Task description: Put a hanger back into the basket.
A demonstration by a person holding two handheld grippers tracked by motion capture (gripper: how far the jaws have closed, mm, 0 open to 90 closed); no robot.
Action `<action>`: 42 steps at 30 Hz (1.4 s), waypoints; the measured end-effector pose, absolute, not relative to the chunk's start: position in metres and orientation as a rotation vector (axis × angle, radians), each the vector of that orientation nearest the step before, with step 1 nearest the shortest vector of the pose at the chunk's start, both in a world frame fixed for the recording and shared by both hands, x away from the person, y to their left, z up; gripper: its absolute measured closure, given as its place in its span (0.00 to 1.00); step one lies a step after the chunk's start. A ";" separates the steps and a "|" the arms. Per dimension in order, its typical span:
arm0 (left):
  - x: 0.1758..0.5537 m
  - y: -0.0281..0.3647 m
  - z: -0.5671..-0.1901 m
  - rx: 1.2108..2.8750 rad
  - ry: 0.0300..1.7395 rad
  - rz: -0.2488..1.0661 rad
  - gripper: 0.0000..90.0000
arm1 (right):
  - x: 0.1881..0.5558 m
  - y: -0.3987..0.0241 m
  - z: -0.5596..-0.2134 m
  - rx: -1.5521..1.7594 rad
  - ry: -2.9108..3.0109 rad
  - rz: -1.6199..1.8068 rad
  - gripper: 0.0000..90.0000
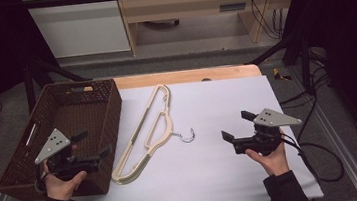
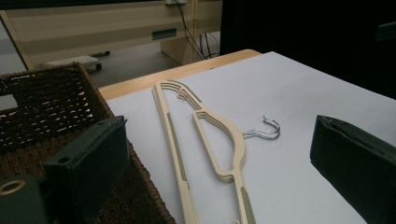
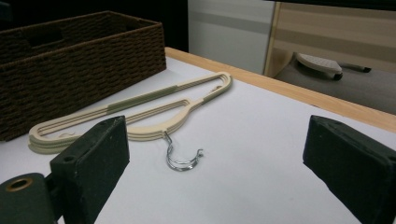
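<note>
Jaws on both the left gripper point(image 1: 91, 144) and right gripper point(image 1: 236, 126) are sitting wide open, gripping nothing; the hangers point(image 1: 146, 133) (a cream stack) are lying on the white surface point(image 1: 213, 167) beside the wicker basket point(image 1: 110, 112); nothing's picked up yet, so everything's still left.

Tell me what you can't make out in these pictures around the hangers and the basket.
- Hangers: they lie stacked, so the high view doesn't settle how many; their near end is cut off by the bottom edge of the left gripper view.
- Metal hook: one shows; any others are not discernible.
- Basket: the left gripper and hand cover its near part in the high view; the right gripper view shows its outer wall, not the floor.
</note>
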State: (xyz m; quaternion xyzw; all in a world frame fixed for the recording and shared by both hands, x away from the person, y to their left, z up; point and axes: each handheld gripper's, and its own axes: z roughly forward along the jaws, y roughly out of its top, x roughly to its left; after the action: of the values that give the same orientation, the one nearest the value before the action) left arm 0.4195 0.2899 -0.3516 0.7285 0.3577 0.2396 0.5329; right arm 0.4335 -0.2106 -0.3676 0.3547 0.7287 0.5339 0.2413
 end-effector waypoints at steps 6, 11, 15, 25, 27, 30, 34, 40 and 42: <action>0.419 0.292 -0.352 1.738 0.855 0.571 0.04 | 0.447 -0.184 -0.366 0.917 2.059 1.452 0.13; 0.420 0.294 -0.352 1.736 0.859 0.571 0.05 | 0.463 -0.158 -0.368 0.887 2.118 1.451 0.16; 0.421 0.293 -0.352 1.744 0.860 0.570 0.05 | 0.476 -0.141 -0.369 0.873 2.149 1.441 0.19; 0.422 0.293 -0.352 1.750 0.861 0.572 0.05 | 0.508 -0.111 -0.389 0.885 2.239 1.400 0.28; 0.422 0.293 -0.353 1.749 0.862 0.568 0.05 | 0.513 -0.106 -0.395 0.871 2.269 1.384 0.30; 0.422 0.293 -0.353 1.752 0.859 0.574 0.05 | 0.520 -0.100 -0.403 0.860 2.301 1.352 0.33; 0.422 0.293 -0.353 1.754 0.856 0.574 0.05 | 0.528 -0.095 -0.413 0.880 2.323 1.350 0.37; 0.423 0.292 -0.354 1.760 0.858 0.569 0.05 | 0.536 -0.089 -0.429 0.911 2.367 1.315 0.42; 0.424 0.292 -0.354 1.764 0.856 0.572 0.05 | 0.537 -0.088 -0.431 0.910 2.374 1.314 0.43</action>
State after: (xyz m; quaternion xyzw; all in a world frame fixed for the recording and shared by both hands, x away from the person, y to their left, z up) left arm 0.4235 0.2919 -0.3537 0.7364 0.3575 0.2390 0.5223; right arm 0.5374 -0.0885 -0.4310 0.3147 0.8213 0.4548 0.1395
